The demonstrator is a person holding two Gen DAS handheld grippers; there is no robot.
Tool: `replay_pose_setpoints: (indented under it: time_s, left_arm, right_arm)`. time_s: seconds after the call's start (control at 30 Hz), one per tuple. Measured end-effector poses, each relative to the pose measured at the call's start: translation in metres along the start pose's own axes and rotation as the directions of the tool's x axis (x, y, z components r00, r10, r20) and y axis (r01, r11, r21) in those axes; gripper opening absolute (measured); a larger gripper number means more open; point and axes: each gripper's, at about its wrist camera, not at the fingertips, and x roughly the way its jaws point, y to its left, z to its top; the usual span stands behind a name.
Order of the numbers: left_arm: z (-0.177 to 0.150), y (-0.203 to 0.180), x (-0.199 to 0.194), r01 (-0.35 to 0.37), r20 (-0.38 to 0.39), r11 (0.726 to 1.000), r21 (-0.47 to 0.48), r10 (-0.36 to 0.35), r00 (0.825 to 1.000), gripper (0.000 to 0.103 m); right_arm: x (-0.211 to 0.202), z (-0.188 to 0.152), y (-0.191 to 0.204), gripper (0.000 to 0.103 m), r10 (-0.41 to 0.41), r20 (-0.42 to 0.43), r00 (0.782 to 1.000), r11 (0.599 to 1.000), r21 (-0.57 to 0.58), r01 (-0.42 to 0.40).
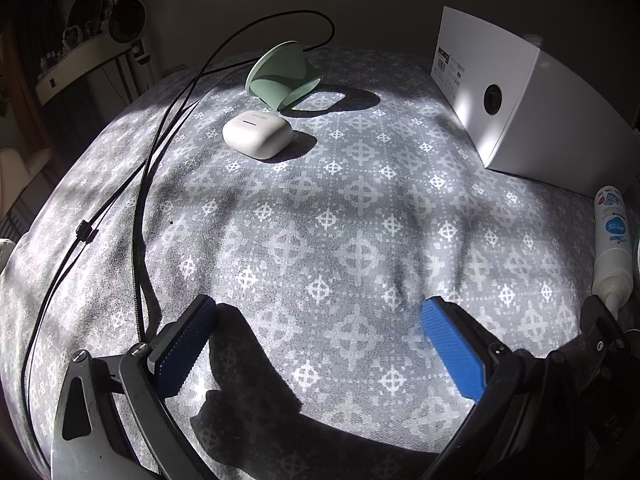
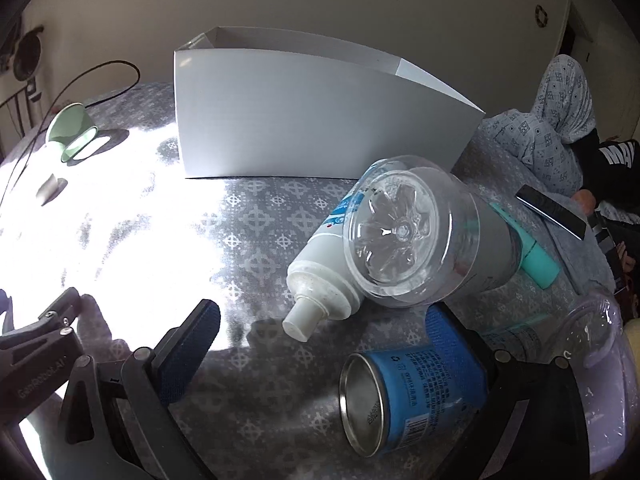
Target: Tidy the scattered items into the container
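A white box (image 1: 520,112) (image 2: 312,120), open at the top, stands at the back of the patterned grey cloth (image 1: 320,232). A green cup (image 1: 280,78) (image 2: 74,132) lies on its side, with a white earbud case (image 1: 258,134) just in front. My left gripper (image 1: 318,312) hovers open over bare cloth, holding nothing. A white spray bottle (image 2: 332,248) (image 1: 612,240), a clear plastic bottle (image 2: 412,232), a blue can (image 2: 404,392) and a teal object (image 2: 532,248) lie in a heap. My right gripper (image 2: 324,316) is open, its right finger beside the can.
Black cables (image 1: 152,152) run along the left side of the cloth. A second clear bottle (image 2: 592,328) and a dark flat object (image 2: 552,212) lie at the right. A person in patterned clothing (image 2: 560,120) rests behind them. A shelf with a fan (image 1: 124,16) stands far left.
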Motion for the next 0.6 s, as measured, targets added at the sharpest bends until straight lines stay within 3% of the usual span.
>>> replay_pose_setpoints:
  time_s: [0.07,0.17,0.23,0.33,0.53,0.6]
  left_arm:
    - [-0.001,-0.001,0.0,-0.009,0.0,1.0,0.004,0.009,1.0,0.103]
    - [-0.001,-0.002,-0.001,-0.017,0.006,1.0,0.015,0.017,1.0,0.103]
    - [-0.001,0.0,-0.001,-0.006,0.004,1.0,0.006,0.006,1.0,0.103]
    - [0.0,0.001,-0.001,-0.009,0.003,1.0,0.009,0.009,1.0,0.103]
    - [0.001,0.002,-0.001,-0.01,0.002,1.0,0.01,0.01,1.0,0.103]
    - [0.001,0.002,-0.001,-0.011,0.002,1.0,0.01,0.011,1.0,0.103]
  right_arm:
    - [-0.005,-0.002,0.008,0.103,0.06,0.017,0.998,0.998,0.004,-0.06]
    - [-0.007,-0.014,0.006,0.103,0.071,0.094,0.993,0.997,0.014,-0.073]
    - [-0.001,-0.011,0.009,0.103,0.076,0.058,0.995,0.996,-0.06,-0.073]
    - [0.008,-0.019,0.032,0.103,0.004,-0.036,0.999,0.969,-0.246,-0.012]
    - [0.0,-0.034,0.03,0.103,0.028,0.037,0.999,0.96,-0.28,-0.016]
    - [0.004,-0.031,0.033,0.103,0.028,0.022,0.999,0.956,-0.292,-0.021]
